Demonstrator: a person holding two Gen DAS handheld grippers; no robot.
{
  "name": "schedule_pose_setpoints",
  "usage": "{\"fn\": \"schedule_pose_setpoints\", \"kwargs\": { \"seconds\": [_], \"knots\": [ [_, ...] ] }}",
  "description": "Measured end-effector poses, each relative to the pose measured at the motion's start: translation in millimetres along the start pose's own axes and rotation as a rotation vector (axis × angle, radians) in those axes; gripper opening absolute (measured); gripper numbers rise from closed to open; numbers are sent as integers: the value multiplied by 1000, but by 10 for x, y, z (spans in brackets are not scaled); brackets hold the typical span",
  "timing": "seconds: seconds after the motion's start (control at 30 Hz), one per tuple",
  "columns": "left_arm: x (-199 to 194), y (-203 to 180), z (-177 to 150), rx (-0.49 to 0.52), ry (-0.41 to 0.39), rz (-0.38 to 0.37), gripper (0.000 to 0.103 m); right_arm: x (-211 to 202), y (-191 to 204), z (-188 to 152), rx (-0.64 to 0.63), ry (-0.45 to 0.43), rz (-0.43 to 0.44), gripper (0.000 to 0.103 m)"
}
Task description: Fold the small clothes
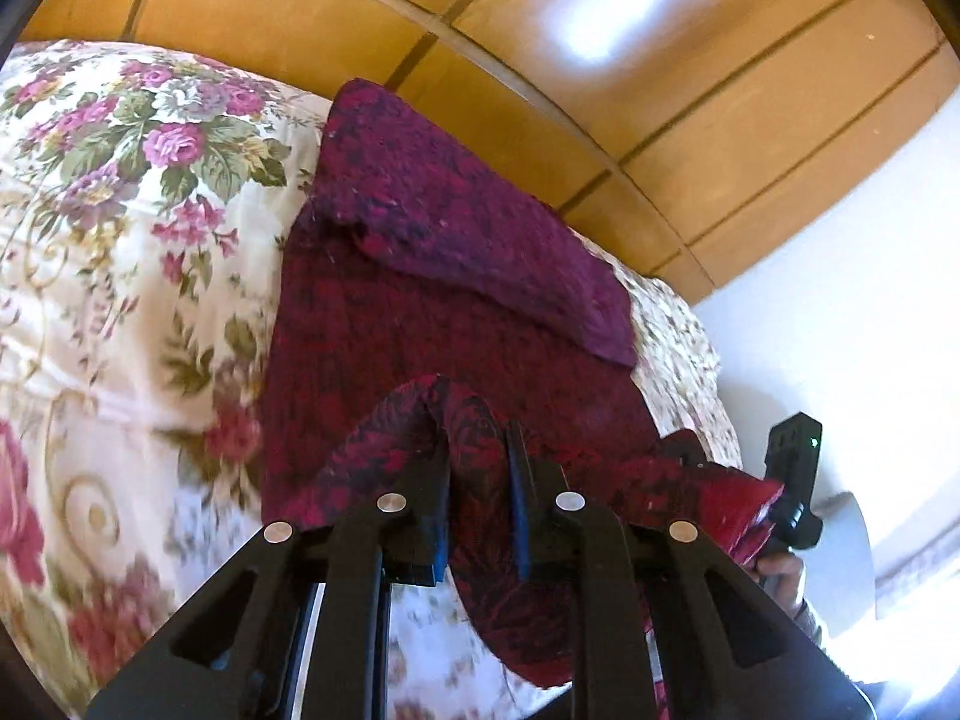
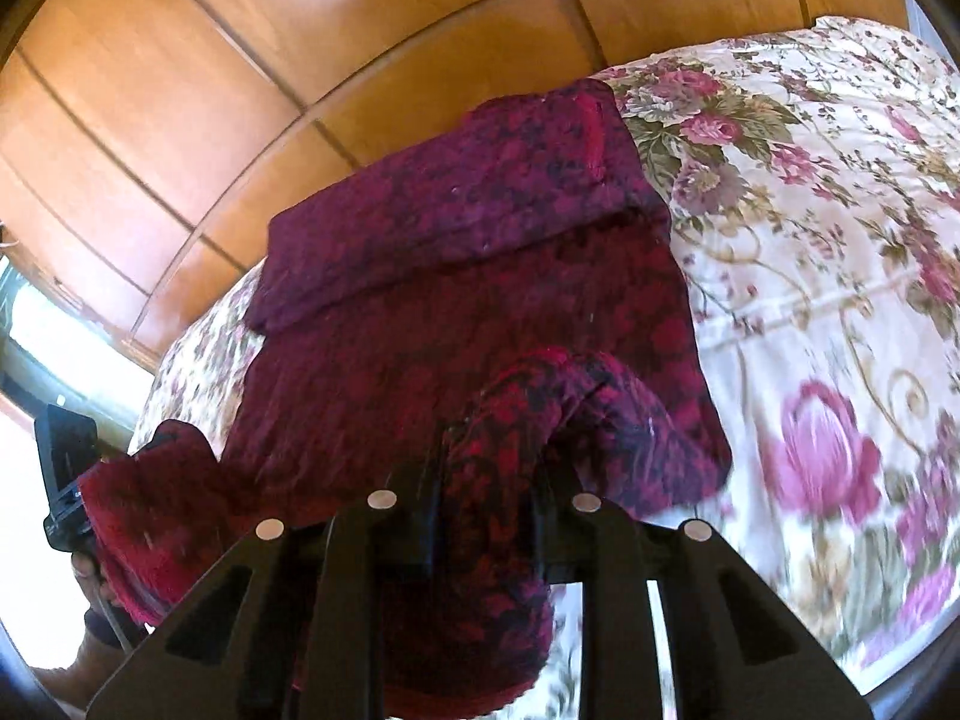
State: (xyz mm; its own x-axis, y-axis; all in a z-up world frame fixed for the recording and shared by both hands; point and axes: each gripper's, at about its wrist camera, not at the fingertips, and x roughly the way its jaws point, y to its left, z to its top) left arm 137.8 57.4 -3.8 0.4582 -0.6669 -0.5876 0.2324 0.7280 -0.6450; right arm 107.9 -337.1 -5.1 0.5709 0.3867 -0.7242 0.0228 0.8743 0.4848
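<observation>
Burgundy knit garment (image 1: 420, 312) spread on floral bedspread (image 1: 120, 240), far end folded back over itself into a flap, wooden panels (image 1: 720, 90) behind. Near edge lifted off the bed at two corners. Left gripper (image 1: 480, 480) angled downward, jaws nearly closed and clamped on a bunched fold of the knit, cloth arching up between the fingers and hanging down beneath them. Right gripper (image 2: 486, 492) likewise tilted down toward the bed, jaws narrow and pinching a thick roll of the same fabric, which droops below. From the left camera, right gripper (image 1: 792, 498) at the far right edge with the red hem caught in it, a hand (image 1: 780, 576) just under it. From the right camera, left gripper (image 2: 66, 480) at the far left, hem draped beside it. Bedspread blurred in the foreground.
</observation>
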Motion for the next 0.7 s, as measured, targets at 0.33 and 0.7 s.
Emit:
{"fn": "schedule_pose_setpoints", "kwargs": {
  "seconds": [0.33,0.7],
  "knots": [
    [241,516,296,-312,51,-83,25,240,-172,270,127,-2,24,47],
    [-509,733,232,-293,-183,7,68,7,-143,299,220,-100,142,93]
  ]
}}
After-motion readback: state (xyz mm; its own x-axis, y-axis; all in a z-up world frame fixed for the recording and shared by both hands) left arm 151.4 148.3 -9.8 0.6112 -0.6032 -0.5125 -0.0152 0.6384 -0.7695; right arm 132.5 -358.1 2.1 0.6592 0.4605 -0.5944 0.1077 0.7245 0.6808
